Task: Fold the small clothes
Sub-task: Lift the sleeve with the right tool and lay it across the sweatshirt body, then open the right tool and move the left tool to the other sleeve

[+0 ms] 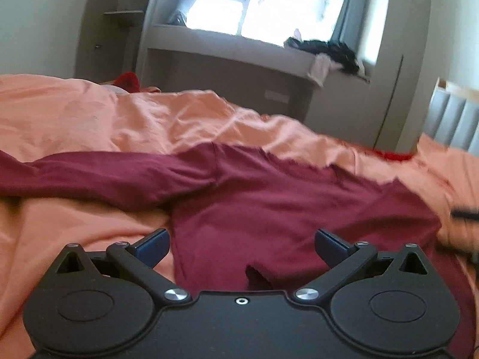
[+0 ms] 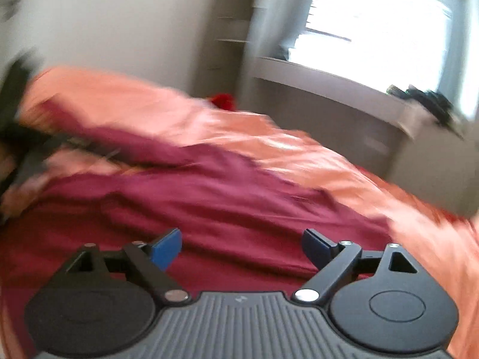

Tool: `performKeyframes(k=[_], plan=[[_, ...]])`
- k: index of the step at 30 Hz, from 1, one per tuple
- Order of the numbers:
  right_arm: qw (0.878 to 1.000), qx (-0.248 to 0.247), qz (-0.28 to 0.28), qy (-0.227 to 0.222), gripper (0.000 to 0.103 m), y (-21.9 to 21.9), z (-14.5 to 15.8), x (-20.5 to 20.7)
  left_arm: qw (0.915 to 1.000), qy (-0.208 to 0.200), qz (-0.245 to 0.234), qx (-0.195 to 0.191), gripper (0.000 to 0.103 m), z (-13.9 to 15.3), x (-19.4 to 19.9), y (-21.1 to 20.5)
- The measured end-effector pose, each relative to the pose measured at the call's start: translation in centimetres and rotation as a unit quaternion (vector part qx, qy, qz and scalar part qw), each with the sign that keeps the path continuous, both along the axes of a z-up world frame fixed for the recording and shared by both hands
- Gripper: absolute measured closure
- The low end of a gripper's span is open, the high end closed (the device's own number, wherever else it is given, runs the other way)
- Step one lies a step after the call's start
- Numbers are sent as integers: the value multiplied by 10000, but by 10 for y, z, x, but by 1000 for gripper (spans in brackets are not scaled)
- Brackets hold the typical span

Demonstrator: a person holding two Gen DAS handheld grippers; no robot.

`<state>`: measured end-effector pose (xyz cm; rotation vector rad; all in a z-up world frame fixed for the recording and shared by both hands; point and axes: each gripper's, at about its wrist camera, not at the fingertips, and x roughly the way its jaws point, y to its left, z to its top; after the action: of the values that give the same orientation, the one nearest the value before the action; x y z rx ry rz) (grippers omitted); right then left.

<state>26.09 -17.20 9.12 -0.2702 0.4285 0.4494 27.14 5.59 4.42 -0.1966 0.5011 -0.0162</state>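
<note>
Orange bedsheet (image 1: 74,113), bright window (image 1: 269,6), grey headboard (image 1: 452,119)

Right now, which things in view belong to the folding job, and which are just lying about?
Part of the job:
- maroon long-sleeved top, spread on the orange bedcover
- left gripper, open above it
- right gripper, open above it

Lying about:
- dark clothes heap on the window ledge
- red item beyond the bed
- padded grey headboard
</note>
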Motion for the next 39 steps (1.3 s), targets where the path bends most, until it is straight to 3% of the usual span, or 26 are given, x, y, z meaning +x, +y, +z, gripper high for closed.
performKeyframes(k=[5,9,12,13,15,16,17,20,22,25,27,28,29,34,39], plan=[[9908,899,-978,272,8,-78,5,79,9997,190,-133,104,0,-9,1,-5],[9727,1541,-1638,576,11,-129,-6,144,9992,265,-221,207,0,-13,3,-8],[9538,2144,-1811,1071,20,-155,-22,176,9987,285,-277,324,0,-15,3,-10],[9473,2352,-1790,1236,24,-161,-27,182,9985,281,-297,361,0,-15,3,-12],[9400,2536,-1825,1370,47,-169,-36,190,9980,256,-356,445,0,-15,2,-14],[9407,2492,-1847,1376,79,-171,-38,191,9977,236,-391,505,0,-16,1,-16],[9421,2416,-1880,1367,90,-173,-40,192,9973,215,-423,559,0,-16,0,-18],[9465,2331,-1944,1099,96,-176,-37,185,9958,158,-535,731,0,-16,-1,-23],[9445,2360,-2074,957,96,-183,-35,183,9947,162,-577,832,0,-18,0,-26],[9467,2167,-2067,1182,91,-184,-47,188,9937,234,-601,914,0,-21,2,-29],[9502,2065,-2070,1076,80,-183,-46,178,9937,240,-601,911,0,-22,2,-29],[9508,2065,-2076,1011,64,-185,-42,170,9939,233,-600,899,0,-21,2,-28],[9528,1997,-2093,915,54,-183,-40,164,9940,228,-602,883,0,-22,2,-28],[9739,1032,-2004,285,32,-169,-24,106,9962,80,-561,661,0,-20,0,-22],[9799,307,-1966,-140,29,-162,-22,47,9977,-152,-438,498,0,-17,-7,-19]])
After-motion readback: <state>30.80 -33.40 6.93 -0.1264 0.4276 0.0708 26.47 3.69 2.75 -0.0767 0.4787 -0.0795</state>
